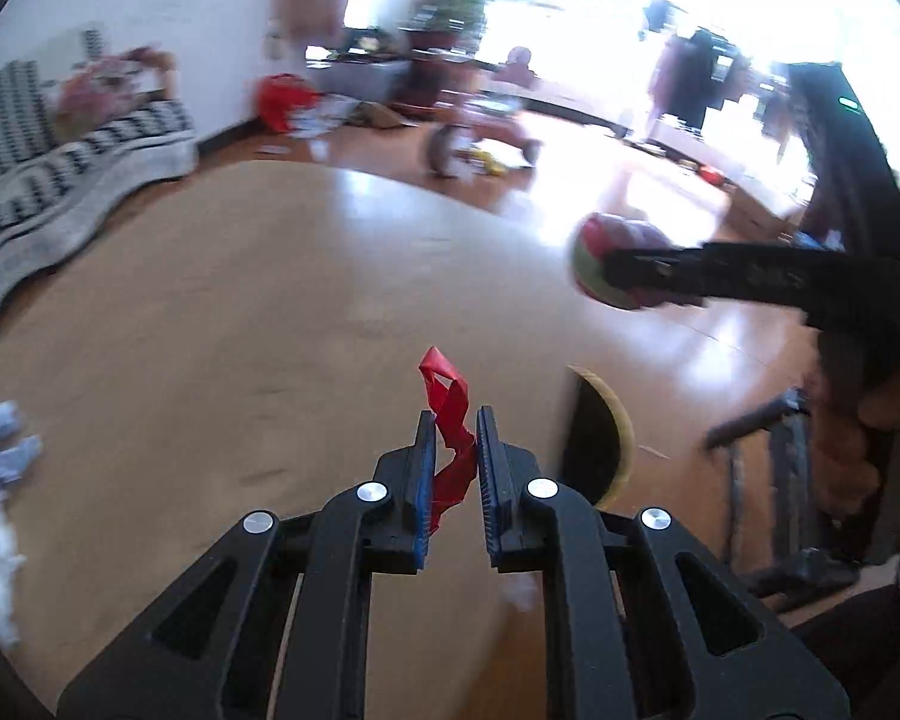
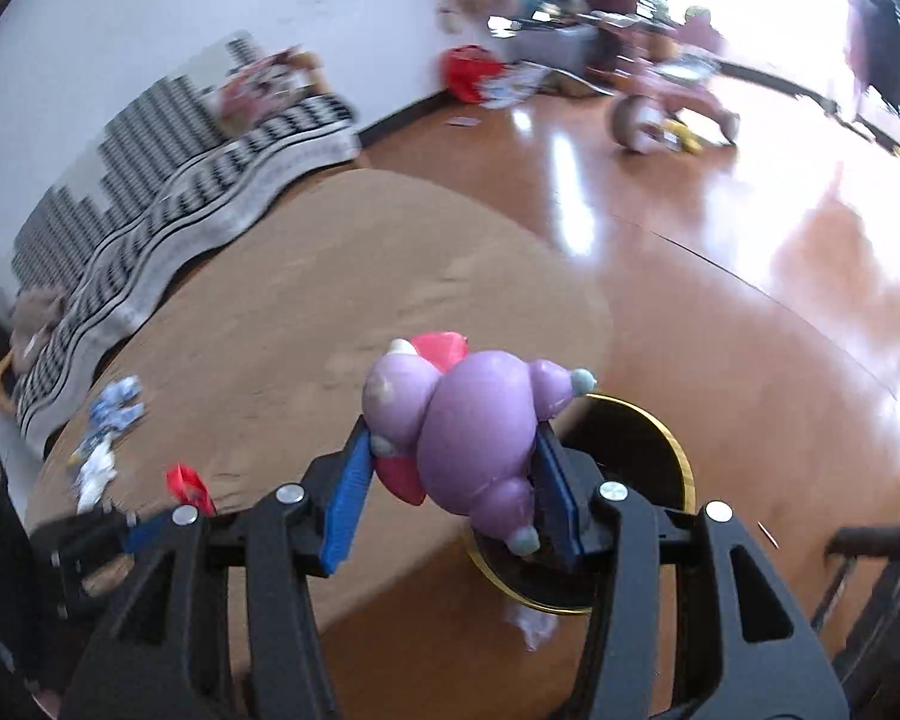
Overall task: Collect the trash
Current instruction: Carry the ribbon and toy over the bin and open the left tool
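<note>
both views look forward and down along their own claws, close above the round bench (image 1: 210, 300) (image 2: 330, 276). both share the bench, the bin (image 1: 606, 438) (image 2: 642, 438) and the striped sofa behind.

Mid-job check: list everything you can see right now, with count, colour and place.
red wrapper strip: one, red, pinched in the left gripper
toy figure: one, purple and pink, clamped in the right gripper
bin: one, black with yellow rim, on the floor beside the table
table: one, brown, round
crumpled scraps: several, white and blue, table's far left edge
sofa: one, black-and-white pattern, by the wall
tricycle: one, pinkish, across the floor
left gripper: shut
right gripper: shut
</note>
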`<state>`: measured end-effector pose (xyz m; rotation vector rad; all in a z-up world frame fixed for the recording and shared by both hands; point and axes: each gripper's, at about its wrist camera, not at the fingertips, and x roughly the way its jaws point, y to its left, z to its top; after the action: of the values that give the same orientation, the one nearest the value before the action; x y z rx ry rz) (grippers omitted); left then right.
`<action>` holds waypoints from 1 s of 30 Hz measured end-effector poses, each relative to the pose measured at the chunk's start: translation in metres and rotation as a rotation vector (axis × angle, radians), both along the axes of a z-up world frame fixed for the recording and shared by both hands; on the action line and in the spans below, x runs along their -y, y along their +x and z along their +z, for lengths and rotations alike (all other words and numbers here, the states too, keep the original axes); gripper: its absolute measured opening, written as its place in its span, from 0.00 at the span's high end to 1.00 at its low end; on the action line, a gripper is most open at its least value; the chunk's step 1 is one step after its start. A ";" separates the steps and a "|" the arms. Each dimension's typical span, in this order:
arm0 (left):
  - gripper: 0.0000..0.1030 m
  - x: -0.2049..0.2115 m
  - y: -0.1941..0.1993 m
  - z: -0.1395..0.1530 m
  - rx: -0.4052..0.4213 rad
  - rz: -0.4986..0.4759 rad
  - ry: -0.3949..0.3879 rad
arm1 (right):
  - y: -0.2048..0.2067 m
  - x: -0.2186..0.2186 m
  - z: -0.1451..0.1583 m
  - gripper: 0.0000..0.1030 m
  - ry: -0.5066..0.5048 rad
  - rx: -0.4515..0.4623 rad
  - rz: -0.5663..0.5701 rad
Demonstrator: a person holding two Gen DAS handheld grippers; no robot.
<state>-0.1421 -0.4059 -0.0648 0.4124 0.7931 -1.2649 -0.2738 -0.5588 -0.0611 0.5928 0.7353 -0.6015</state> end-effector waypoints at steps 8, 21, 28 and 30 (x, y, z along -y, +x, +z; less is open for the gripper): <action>0.88 0.072 -0.052 -0.039 -0.077 -0.118 0.033 | -0.047 0.053 -0.035 0.50 0.090 -0.046 -0.087; 0.88 0.124 -0.065 -0.090 -0.113 -0.133 0.110 | -0.066 0.084 -0.066 0.50 0.165 -0.080 -0.103; 0.84 0.126 -0.068 -0.089 -0.097 -0.143 0.093 | -0.057 0.081 -0.066 0.50 0.166 -0.079 -0.098; 0.69 0.128 -0.069 -0.091 -0.101 -0.144 0.095 | -0.059 0.083 -0.067 0.49 0.162 -0.080 -0.096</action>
<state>-0.2109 -0.5339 -0.1557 0.4922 0.9251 -1.3941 -0.3325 -0.6414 -0.1277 0.7610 0.8395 -0.6614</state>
